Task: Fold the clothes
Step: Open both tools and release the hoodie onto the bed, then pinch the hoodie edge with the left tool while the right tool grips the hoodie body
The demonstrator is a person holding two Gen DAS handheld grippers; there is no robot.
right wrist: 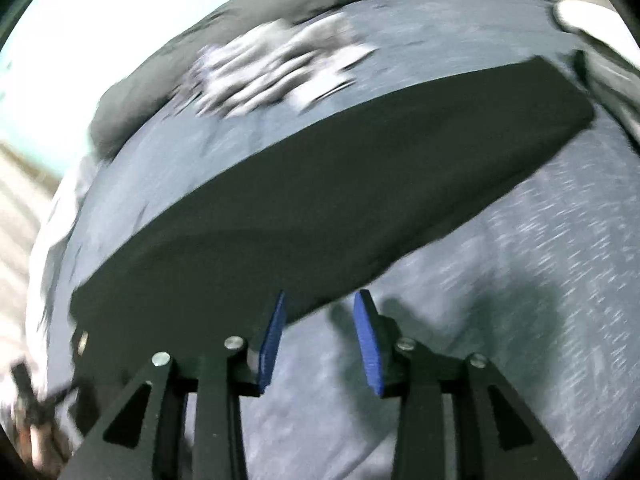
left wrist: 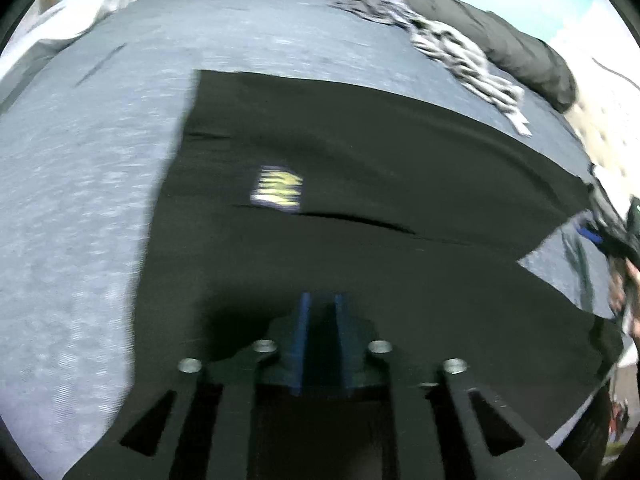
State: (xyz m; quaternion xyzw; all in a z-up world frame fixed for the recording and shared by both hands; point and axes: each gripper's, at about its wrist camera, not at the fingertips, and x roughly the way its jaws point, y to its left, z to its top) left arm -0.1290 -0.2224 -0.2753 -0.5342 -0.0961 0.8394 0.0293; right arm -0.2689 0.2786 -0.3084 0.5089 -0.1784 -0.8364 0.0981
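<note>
Your black garment lies folded flat on the grey bedspread, a small yellow label facing up, a patterned cloth beyond it. Your left gripper hovers over its near part, jaws slightly parted and empty. Your right gripper stands open at its near edge, gripping nothing.

A bed covered w/ a mottled blue-grey sheet fills most of both wrist views. Along its far edge lies a long dark grey-green bolster-like roll of bedding, blurred in the right wrist view. A pale white-grey bundle of fabric sits at the far left corner of the bed. Behind, a light blue-green wall. Off the bed's right side, pale speckled flooring, too blurred for detail.
</note>
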